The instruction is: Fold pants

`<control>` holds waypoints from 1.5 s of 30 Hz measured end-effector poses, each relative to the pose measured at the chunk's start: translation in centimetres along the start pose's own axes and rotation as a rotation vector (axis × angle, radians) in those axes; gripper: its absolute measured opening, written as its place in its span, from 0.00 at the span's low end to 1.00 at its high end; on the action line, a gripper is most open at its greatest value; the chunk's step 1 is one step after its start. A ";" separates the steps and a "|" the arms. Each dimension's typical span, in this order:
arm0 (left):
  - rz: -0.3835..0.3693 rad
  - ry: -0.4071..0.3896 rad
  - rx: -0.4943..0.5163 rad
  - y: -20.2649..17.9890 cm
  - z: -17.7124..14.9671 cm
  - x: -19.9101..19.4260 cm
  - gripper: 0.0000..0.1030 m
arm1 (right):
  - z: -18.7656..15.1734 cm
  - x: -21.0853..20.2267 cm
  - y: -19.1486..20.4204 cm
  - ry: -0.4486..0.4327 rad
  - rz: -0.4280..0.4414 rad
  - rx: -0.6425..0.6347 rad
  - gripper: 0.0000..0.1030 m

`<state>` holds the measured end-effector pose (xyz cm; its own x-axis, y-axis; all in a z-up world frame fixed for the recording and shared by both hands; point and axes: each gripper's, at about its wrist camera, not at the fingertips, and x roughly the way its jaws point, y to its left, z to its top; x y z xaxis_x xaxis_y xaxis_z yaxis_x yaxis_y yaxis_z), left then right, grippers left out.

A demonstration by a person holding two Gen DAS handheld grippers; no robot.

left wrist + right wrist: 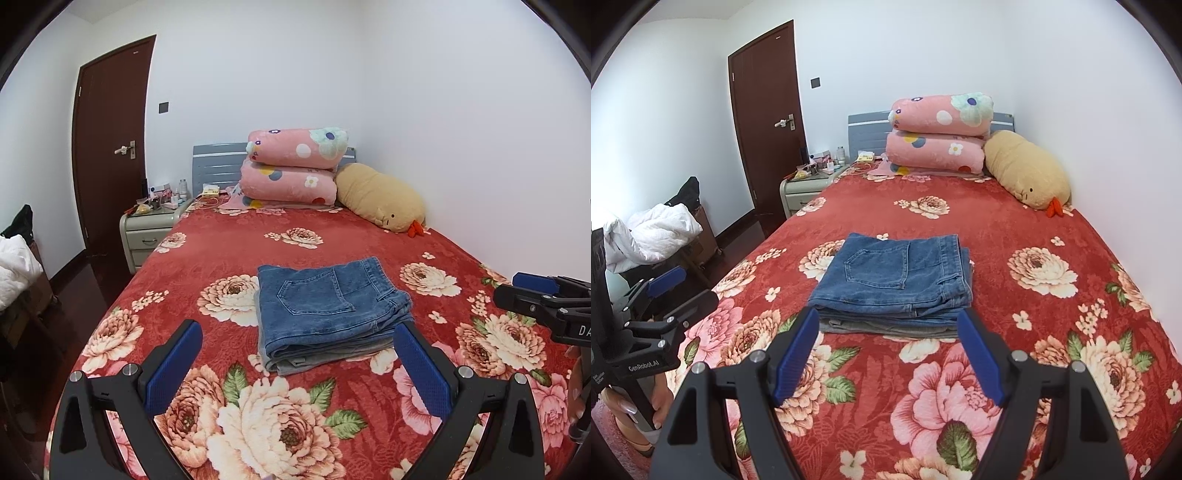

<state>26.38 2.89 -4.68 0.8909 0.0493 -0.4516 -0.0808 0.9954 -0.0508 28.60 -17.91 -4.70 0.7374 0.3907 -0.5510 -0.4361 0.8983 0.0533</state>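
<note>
- The jeans [892,282] lie folded into a thick square stack on the red flowered bedspread [997,229], well short of the pink pillows [938,134] at the headboard. A back pocket faces up, and the folded edges face the two grippers.
- The left gripper [297,360] hangs above the bedspread on the near side of the jeans. Its blue pads stand wide apart, with nothing between them.
- The right gripper [888,349] is likewise spread wide and empty, just short of the near edge of the jeans.
- Neither gripper touches the jeans.
- By the look of it the folding is finished, or nearly so. What seems left is a check and perhaps a tidy.
- The lower layers of the jeans stick out a little beyond the top layer along the near edge, and the far right corner looks slightly uneven.
- To square the stack, I would nudge that edge from the side with a closed or narrow gripper, not pinch it from above, since a pinch could lift one layer and undo the fold.
- Denim is stiff and heavy, so it should hold its shape. A push on the top layer alone could slide it off the layers beneath.
- If no tidy is wanted, both grippers should draw back from the jeans without dragging on the bedspread.
</note>
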 end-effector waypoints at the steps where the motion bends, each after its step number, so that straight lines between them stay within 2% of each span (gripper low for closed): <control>1: 0.000 0.001 0.000 0.0 -0.1 -0.1 1.00 | 0.0 0.0 0.0 -0.001 -0.001 0.001 0.78; 13: -0.027 0.018 -0.028 0.0 0.1 0.1 1.00 | -0.1 -0.1 0.2 -0.001 -0.001 0.002 0.78; 30: 0.039 -0.030 0.000 -0.2 0.5 -0.6 1.00 | -0.5 -0.4 -0.3 -0.008 0.000 0.010 0.78; 45: 0.020 -0.038 0.035 -0.9 0.4 -1.0 1.00 | -0.4 -0.5 -0.2 -0.011 0.002 0.009 0.78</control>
<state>25.76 1.95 -3.84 0.9055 0.0714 -0.4183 -0.0835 0.9965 -0.0106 28.07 -18.39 -4.76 0.7422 0.3943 -0.5419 -0.4325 0.8995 0.0621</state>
